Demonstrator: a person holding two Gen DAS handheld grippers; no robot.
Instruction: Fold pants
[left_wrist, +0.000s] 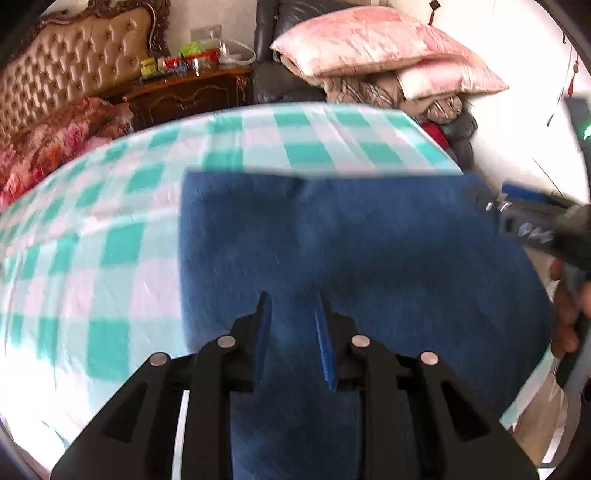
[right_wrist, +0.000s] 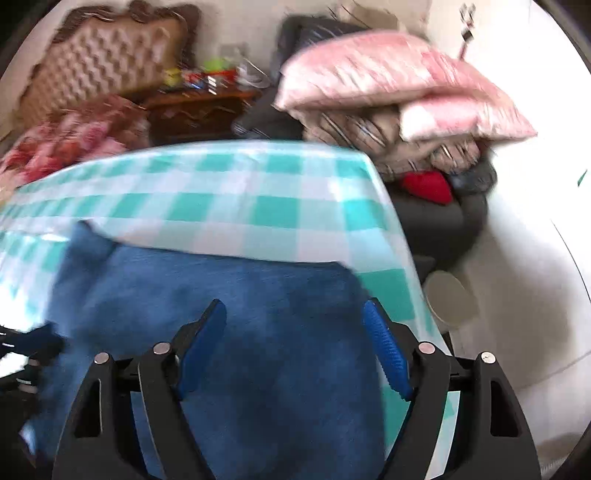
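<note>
Left wrist view: the left gripper (left_wrist: 291, 306) is held narrowly parted above the blue denim pants (left_wrist: 369, 258), nothing clamped. The right gripper (right_wrist: 295, 314) is spread wide over them. The pants lie flat on the teal-and-white checked worktop (left_wrist: 92, 240). Matching corners should be pinched squarely, then edges aligned.
</note>
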